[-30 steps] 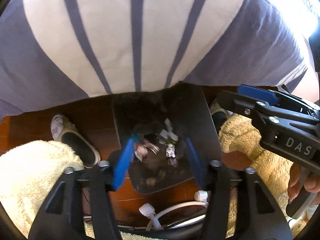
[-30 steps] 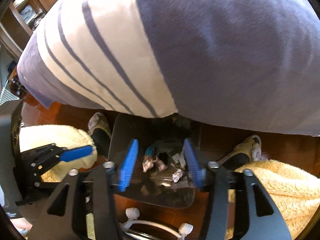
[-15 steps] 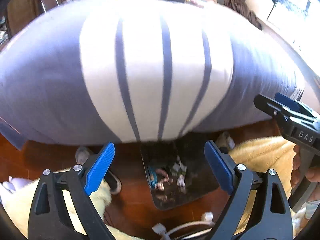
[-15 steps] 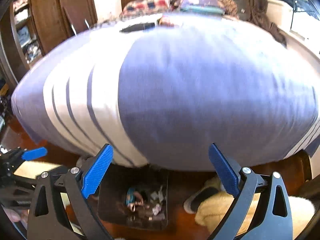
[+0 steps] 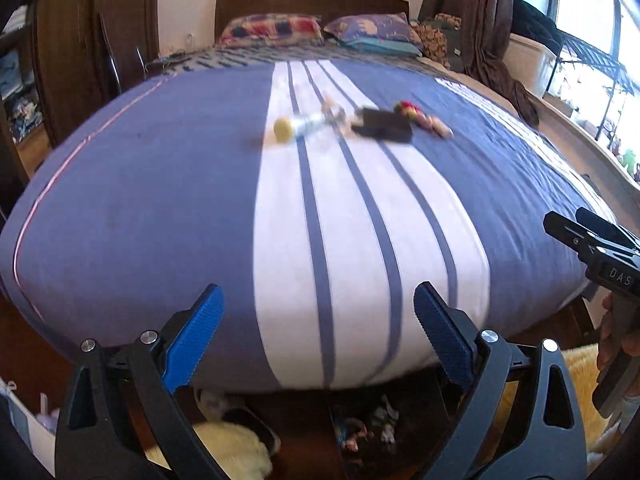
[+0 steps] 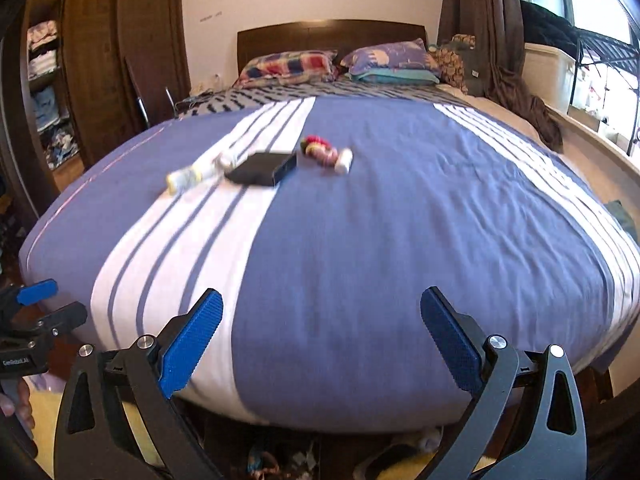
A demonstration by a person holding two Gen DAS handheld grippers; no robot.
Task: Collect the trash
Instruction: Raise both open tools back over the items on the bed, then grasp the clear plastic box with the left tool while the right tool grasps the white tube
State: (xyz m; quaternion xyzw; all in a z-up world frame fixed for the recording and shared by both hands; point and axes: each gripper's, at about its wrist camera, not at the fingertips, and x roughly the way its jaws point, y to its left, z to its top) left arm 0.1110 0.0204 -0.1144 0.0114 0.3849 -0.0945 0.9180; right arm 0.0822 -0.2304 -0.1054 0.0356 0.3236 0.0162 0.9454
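Trash lies far out on the striped blue bedspread [image 5: 160, 208]: a clear plastic bottle with a yellow cap [image 5: 298, 126], a flat black box [image 5: 384, 126] and a red and pink wrapper bundle [image 5: 420, 118]. The same bottle [image 6: 192, 174], box [image 6: 264, 168] and wrappers [image 6: 324, 152] show in the right wrist view. My left gripper [image 5: 318, 320] is open and empty over the foot of the bed. My right gripper [image 6: 320, 324] is open and empty, level with it; its body shows at the right edge of the left wrist view [image 5: 600, 256]. A dark bin with wrappers [image 5: 368, 428] sits on the floor below.
Pillows [image 6: 292, 66] and a wooden headboard [image 6: 332, 34] are at the far end. A wardrobe [image 6: 96, 60] stands to the left, curtains and a window [image 6: 580, 20] to the right. Cream fleece-clad legs [image 5: 236, 452] and slippers are at the bottom.
Both grippers have opened wide and tilted up from the floor bin to look across the bed top. The trash on the bed has come into view.
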